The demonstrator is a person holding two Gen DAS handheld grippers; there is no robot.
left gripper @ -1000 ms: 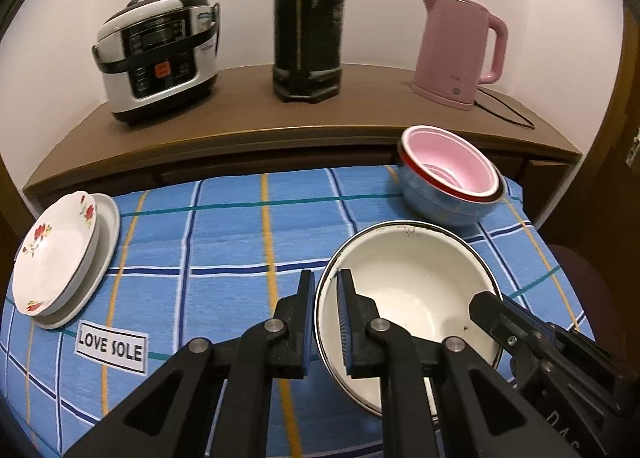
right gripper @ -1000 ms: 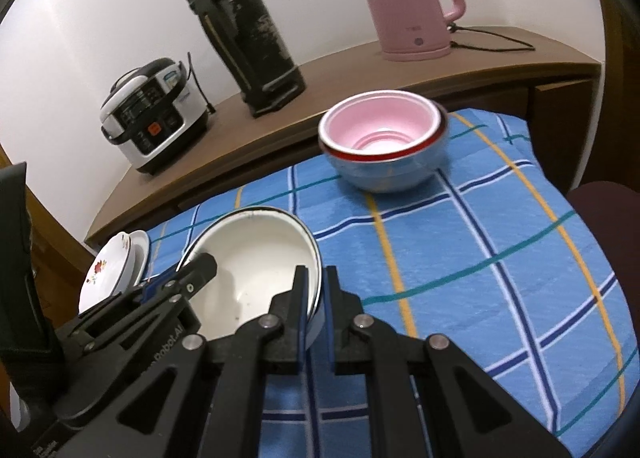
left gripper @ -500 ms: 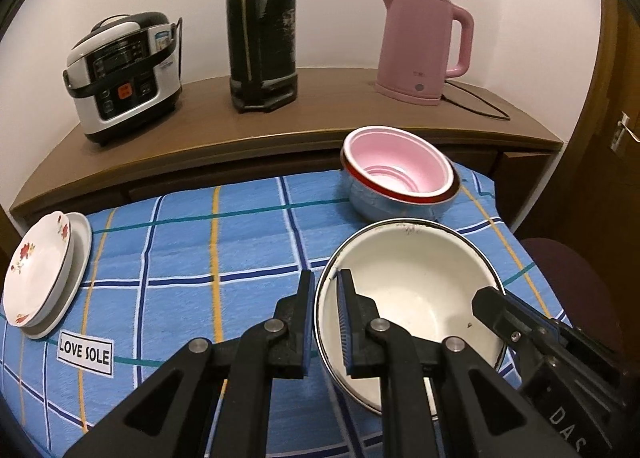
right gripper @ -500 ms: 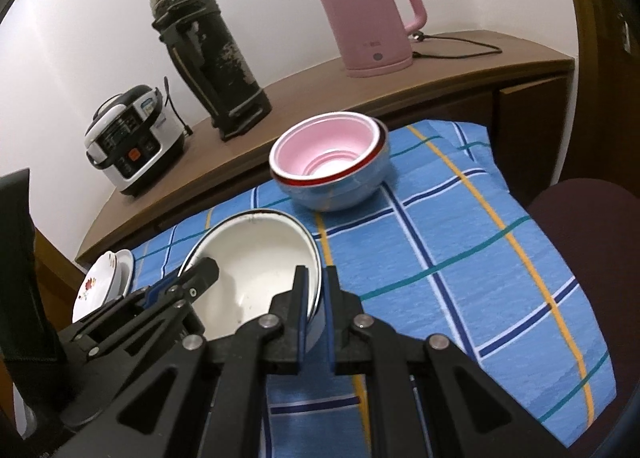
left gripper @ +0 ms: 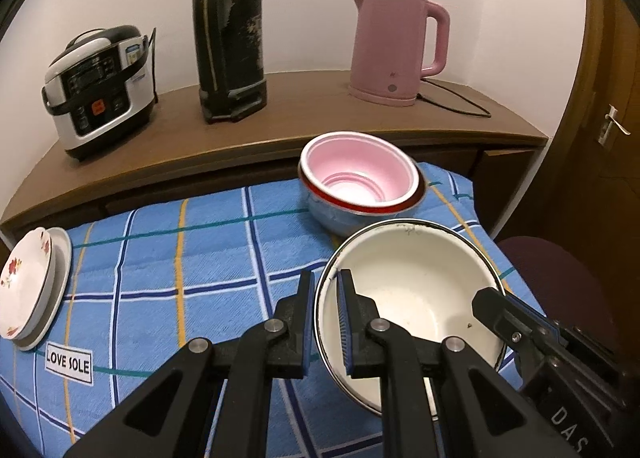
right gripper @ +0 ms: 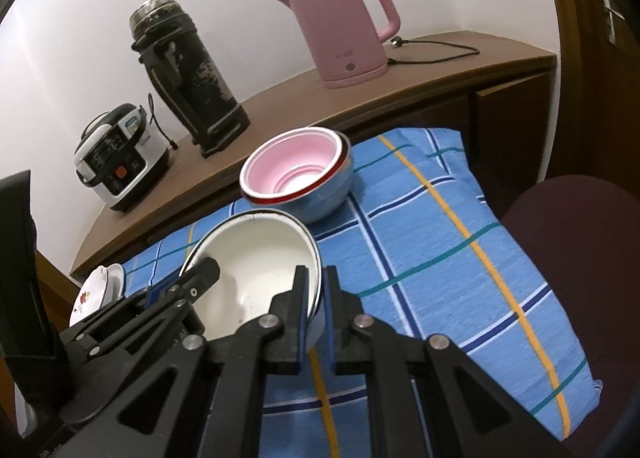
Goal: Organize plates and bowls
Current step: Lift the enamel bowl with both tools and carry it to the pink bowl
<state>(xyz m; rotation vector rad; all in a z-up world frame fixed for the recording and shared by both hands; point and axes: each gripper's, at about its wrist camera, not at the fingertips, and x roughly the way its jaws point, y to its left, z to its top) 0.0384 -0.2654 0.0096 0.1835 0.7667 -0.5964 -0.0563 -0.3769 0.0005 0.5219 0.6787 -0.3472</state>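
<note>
A cream enamel bowl [left gripper: 416, 290] with a dark rim hangs above the blue checked tablecloth, held on two sides. My left gripper [left gripper: 325, 298] is shut on its left rim. On the opposite rim my right gripper [right gripper: 316, 294] is shut too, and it shows in the left wrist view at the lower right [left gripper: 496, 308]. The same bowl [right gripper: 256, 262] fills the middle of the right wrist view. Just beyond it stands a stack of nested bowls [left gripper: 360, 186], pink inside red-rimmed blue [right gripper: 298, 178]. Two stacked plates [left gripper: 28, 286], the top one flowered, lie at the cloth's left edge [right gripper: 94, 290].
Behind the table runs a wooden shelf [left gripper: 280, 114] with a rice cooker [left gripper: 100, 86], a tall black thermos [left gripper: 228, 26] and a pink kettle [left gripper: 392, 46] with its cord. A dark red chair seat [right gripper: 576, 258] is at the right. A "LOVE SOLE" label [left gripper: 68, 362] sits on the cloth.
Both grippers have carried the cream bowl to the right, toward the stacked bowls, which now sit closer and more central. The plates have slid toward the left edge of view.
</note>
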